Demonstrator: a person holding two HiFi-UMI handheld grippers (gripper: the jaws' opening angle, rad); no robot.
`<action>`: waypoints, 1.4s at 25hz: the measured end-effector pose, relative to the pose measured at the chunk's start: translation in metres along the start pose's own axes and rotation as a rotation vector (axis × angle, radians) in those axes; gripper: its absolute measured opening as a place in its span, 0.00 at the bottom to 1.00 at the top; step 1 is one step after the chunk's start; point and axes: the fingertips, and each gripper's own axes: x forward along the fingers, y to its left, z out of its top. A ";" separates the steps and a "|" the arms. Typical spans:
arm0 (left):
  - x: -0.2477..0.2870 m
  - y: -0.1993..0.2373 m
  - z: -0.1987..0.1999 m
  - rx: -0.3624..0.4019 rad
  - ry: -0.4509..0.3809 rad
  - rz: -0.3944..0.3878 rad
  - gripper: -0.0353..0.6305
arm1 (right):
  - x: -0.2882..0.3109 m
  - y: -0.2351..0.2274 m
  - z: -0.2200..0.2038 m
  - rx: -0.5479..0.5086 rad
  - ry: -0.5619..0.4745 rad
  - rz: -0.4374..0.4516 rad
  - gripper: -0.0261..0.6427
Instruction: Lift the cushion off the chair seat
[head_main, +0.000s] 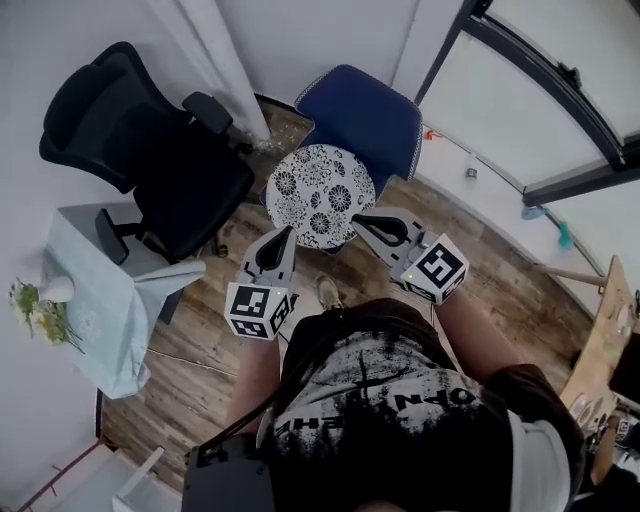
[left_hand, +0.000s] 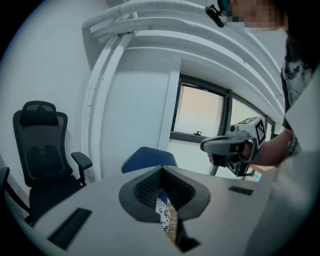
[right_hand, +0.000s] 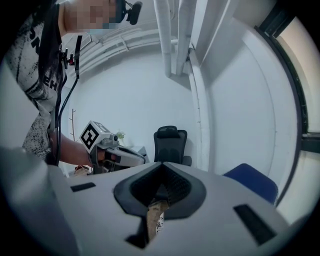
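Plainly, the lift has not begun: the round white cushion (head_main: 320, 195), printed with black flowers, lies flat on the seat of the blue chair (head_main: 370, 115). The left hand-held gripper (head_main: 283, 233) and the right hand-held gripper (head_main: 360, 219) hover at its near edge, jaws closed together and empty. Gripping and raising it are both left to do.

Round cushion (head_main: 320, 195), white with black floral print, lying flat on the seat of the blue chair (head_main: 370, 115), just ahead of the left gripper (head_main: 283, 236) and right gripper (head_main: 360, 222).
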 end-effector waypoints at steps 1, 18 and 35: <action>0.004 0.003 0.001 -0.002 0.001 -0.015 0.07 | 0.005 -0.002 -0.002 0.006 0.005 -0.010 0.06; 0.094 0.002 -0.027 -0.039 0.116 -0.190 0.07 | 0.016 -0.072 -0.059 0.113 0.091 -0.144 0.07; 0.189 -0.024 -0.072 0.019 0.215 -0.247 0.07 | 0.009 -0.150 -0.210 0.317 0.292 -0.211 0.07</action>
